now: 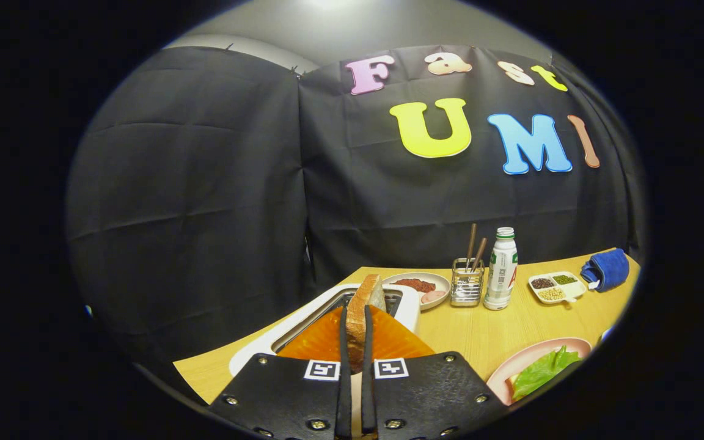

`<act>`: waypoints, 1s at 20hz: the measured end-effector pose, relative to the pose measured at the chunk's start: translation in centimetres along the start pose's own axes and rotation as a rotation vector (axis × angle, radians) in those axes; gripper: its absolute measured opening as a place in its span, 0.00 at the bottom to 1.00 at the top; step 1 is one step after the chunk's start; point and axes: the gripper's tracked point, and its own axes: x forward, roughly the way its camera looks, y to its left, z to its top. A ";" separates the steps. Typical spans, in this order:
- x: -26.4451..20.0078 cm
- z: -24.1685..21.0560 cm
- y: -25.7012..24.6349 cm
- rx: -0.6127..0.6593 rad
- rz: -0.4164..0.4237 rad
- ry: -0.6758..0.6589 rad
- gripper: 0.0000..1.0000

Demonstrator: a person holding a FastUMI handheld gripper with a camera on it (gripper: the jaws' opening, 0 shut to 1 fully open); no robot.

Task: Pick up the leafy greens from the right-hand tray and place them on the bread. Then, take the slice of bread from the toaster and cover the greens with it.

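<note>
Your gripper (pixel 355 342) has its 2 fingers nearly closed on the bread slice (pixel 361 311), pinching it edge-on where it stands in the toaster (pixel 321 318). Lift straight up, keeping the squeeze steady so the slice clears the slot without tearing (soft crumb crushes easily). Near right, the greens (pixel 541 371) already lie on the pink plate (pixel 514 363), apparently over bread. Farther off stand the bottle (pixel 502 269) and chopstick holder (pixel 467 282). Your gripper points level, aimed along the toaster.
</note>
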 end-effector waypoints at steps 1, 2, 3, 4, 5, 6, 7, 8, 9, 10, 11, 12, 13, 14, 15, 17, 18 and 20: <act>-0.2 0.8 0.0 0.007 0.003 -0.020 0.06; -0.5 1.6 -0.1 0.015 0.003 -0.042 0.06; -0.8 2.6 -0.2 0.025 0.004 -0.060 0.06; -1.0 3.3 -0.4 0.039 0.006 -0.074 0.06; -1.2 4.1 -0.7 0.053 0.007 -0.086 0.06; -1.5 4.8 -1.1 0.064 0.007 -0.097 0.06; -1.8 5.7 -1.6 0.072 0.003 -0.112 0.06; -2.0 6.5 -2.2 0.081 -0.002 -0.127 0.06; -2.2 7.3 -2.7 0.088 -0.005 -0.140 0.06; -2.7 8.0 -3.4 0.092 -0.017 -0.152 0.06; -3.2 8.7 -4.2 0.089 -0.028 -0.163 0.06; -3.6 9.3 -5.0 0.087 -0.035 -0.172 0.06; -4.0 9.6 -5.7 0.084 -0.044 -0.175 0.06; -4.3 9.9 -6.6 0.073 -0.056 -0.178 0.06; -4.8 10.1 -7.6 0.056 -0.072 -0.182 0.06; -6.0 10.5 -9.2 0.010 -0.105 -0.197 0.06; -6.7 10.6 -10.0 -0.013 -0.122 -0.202 0.06; -7.7 10.3 -11.8 -0.048 -0.151 -0.203 0.06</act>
